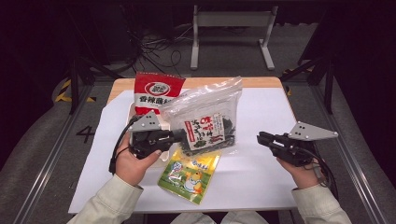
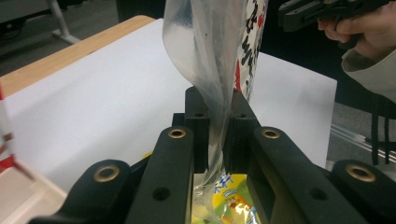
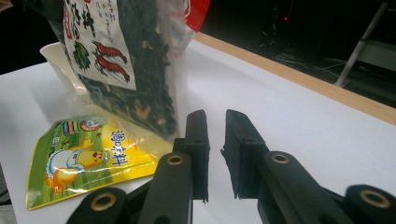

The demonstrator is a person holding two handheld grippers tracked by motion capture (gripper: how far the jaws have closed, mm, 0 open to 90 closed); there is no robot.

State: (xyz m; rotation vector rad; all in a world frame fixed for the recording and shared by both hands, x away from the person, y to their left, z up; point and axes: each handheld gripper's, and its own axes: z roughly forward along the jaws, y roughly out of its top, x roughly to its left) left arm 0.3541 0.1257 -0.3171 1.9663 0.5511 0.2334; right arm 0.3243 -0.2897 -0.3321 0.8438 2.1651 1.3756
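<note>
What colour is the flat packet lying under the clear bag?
Yellow with green, the flat packet carries a cartoon duck print; the right gripper view shows it best.

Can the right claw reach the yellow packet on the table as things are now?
Probably yes. The right claw is open and holds nothing, and bare white table cover lies between it and the yellow packet. The clear seaweed bag, held up by the left claw, overlaps only the packet's far edge.

on the worktop (image 1: pixel 261 177), the seaweed bag (image 1: pixel 205 122) stands at centre. the snack bag (image 1: pixel 156 91) sits behind it to the left. the flat pouch (image 1: pixel 189 175) lies in front of it. the tray (image 1: pixel 128 109) sits left of it.
</note>
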